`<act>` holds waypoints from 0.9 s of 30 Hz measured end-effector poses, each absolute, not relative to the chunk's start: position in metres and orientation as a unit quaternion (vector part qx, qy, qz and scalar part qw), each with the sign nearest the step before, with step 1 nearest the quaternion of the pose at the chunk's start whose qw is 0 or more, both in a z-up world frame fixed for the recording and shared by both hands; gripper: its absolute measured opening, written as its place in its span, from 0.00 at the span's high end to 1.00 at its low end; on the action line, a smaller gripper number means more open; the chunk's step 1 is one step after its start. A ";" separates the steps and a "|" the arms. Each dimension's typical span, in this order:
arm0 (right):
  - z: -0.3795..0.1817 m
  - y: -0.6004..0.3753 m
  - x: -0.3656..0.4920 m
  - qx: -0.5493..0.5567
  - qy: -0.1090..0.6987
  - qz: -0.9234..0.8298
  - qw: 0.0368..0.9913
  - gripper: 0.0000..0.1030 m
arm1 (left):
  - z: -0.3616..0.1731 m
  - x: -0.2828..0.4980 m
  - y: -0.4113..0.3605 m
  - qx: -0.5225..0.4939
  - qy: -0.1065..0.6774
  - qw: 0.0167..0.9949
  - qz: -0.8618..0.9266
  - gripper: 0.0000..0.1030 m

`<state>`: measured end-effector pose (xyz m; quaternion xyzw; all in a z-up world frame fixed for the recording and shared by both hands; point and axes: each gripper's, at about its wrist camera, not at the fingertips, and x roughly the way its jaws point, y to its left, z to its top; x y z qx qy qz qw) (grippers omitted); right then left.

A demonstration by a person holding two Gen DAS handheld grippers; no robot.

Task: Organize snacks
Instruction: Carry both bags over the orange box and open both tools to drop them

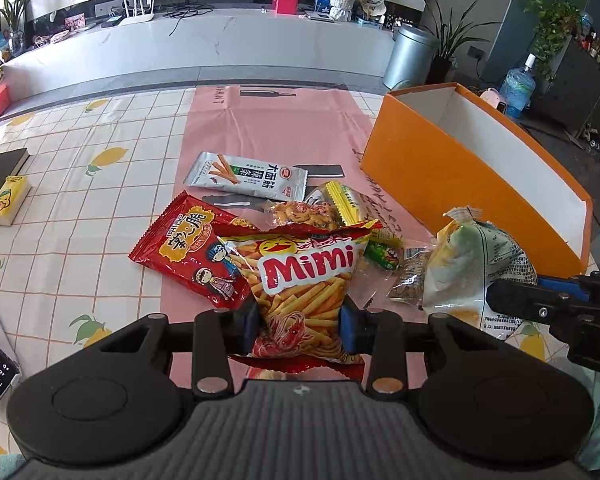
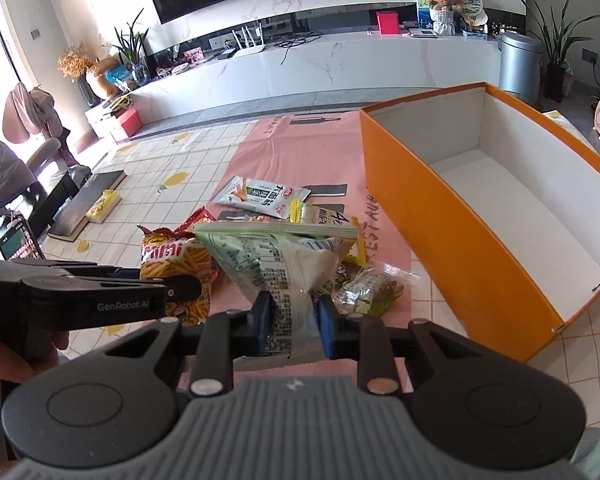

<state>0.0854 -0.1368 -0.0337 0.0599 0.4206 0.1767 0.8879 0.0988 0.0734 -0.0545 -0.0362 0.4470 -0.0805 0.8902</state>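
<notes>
Left gripper [image 1: 300, 330] is clenching the Mimi bag [image 1: 306, 280] by its lower end, jaws pinching both sides. Right gripper [image 2: 294, 324] is likewise gripping the green bag [image 2: 284, 268]. Box [image 2: 440, 216] is sitting open right of both jaws, probably their destination; remaining snacks are lying just ahead

snack packets [image 1: 244, 176] lie on the mat [image 1: 268, 128], left of the open box [image 2: 500, 208].
</notes>
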 end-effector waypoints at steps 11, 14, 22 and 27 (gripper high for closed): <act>-0.001 -0.186 0.072 0.096 0.376 0.175 0.905 0.80 | -0.010 0.088 0.037 -0.003 0.411 0.906 -0.105 0.58; 0.013 -0.207 0.075 0.102 0.361 0.172 0.911 0.80 | 0.004 0.095 0.017 0.006 0.404 0.905 -0.133 0.58; 0.033 -0.273 0.113 0.060 0.365 0.134 0.919 0.80 | 0.023 0.136 -0.058 0.048 0.397 0.890 -0.220 0.58; 0.024 -0.305 0.156 0.015 0.409 0.135 0.902 0.81 | 0.015 0.177 -0.111 0.078 0.423 0.866 -0.255 0.58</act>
